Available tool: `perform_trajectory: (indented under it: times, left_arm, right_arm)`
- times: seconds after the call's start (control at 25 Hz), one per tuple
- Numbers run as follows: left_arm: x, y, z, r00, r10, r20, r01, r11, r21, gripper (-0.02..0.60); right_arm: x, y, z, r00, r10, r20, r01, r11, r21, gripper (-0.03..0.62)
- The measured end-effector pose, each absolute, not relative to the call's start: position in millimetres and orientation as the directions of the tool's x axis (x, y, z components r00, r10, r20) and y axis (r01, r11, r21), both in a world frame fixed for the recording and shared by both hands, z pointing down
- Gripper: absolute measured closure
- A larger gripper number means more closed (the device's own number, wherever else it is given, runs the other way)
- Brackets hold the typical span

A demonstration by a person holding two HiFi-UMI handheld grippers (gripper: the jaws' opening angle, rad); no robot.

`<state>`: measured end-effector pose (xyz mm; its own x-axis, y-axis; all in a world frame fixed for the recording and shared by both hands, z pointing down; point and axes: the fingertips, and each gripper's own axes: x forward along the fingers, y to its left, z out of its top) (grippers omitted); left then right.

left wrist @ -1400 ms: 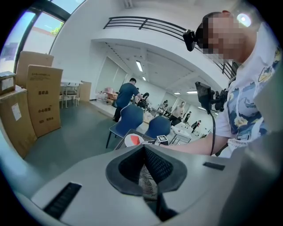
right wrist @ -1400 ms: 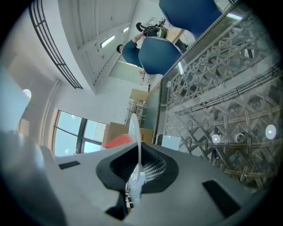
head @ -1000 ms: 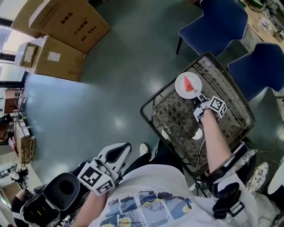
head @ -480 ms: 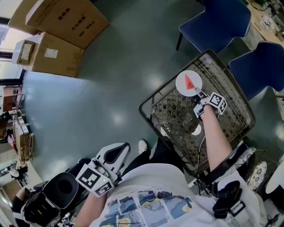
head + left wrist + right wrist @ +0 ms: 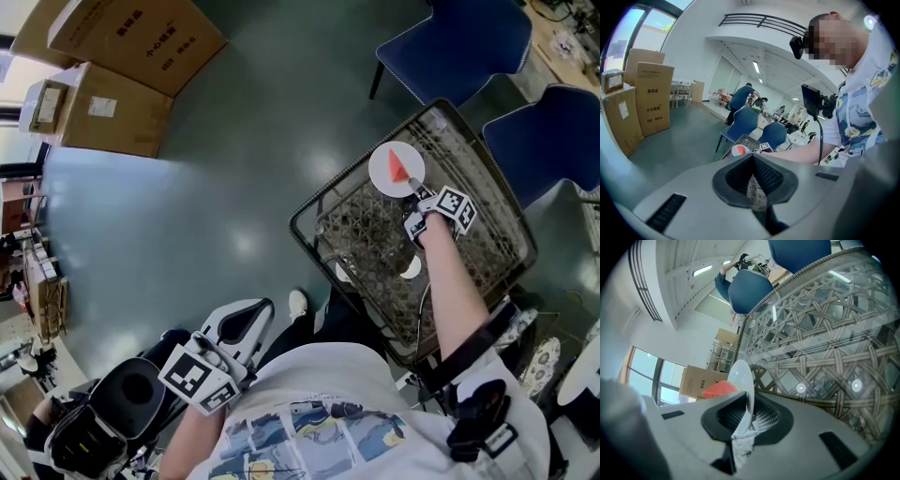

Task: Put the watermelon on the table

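A person is seen from above, with a gripper held in each hand. The right gripper (image 5: 418, 196) is reached out over a glass-topped wicker desk (image 5: 361, 239). The near rim of a white plate (image 5: 379, 178) is pinched between its jaws. These jaws have just been opening, so the pinch is judged to be loosening, with the rim between them and laid against one pad. The plate is gripped by its edge, probably so that it is kept level and its load is not touched.

One red wedge of watermelon (image 5: 401, 169) is carried on the plate, just ahead of the right gripper's tips and a little to their left. Nothing else is held on the plate. It appears to be lying flat on the desk's far corner, so the placing is judged to be all but done, with only the release and withdrawal left.

The left gripper (image 5: 251, 319) is kept low beside the person's body, well behind the right gripper and far to its left. Its jaws are pressed together with nothing between them, and it seems to be parked out of the way.

Two blue chairs (image 5: 459, 42) are stood beyond the desk. Two closed cardboard boxes (image 5: 141, 33) are set on the floor far to the left, and their contents cannot be seen.
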<state>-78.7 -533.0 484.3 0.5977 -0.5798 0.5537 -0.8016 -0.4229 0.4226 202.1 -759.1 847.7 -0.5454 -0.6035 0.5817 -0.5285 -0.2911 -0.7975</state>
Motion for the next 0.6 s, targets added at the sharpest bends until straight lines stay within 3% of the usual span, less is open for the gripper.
perform_trajectory:
  times: [0.6]
  left_arm:
    - [-72.6, -534.1, 487.1, 0.616, -0.564, 0.551, -0.788, -0.449, 0.421, 0.572]
  right_arm:
    - [207.1, -762.1, 842.9, -0.413, -0.504, 0.758, -0.779, -0.236, -0.581, 0.523]
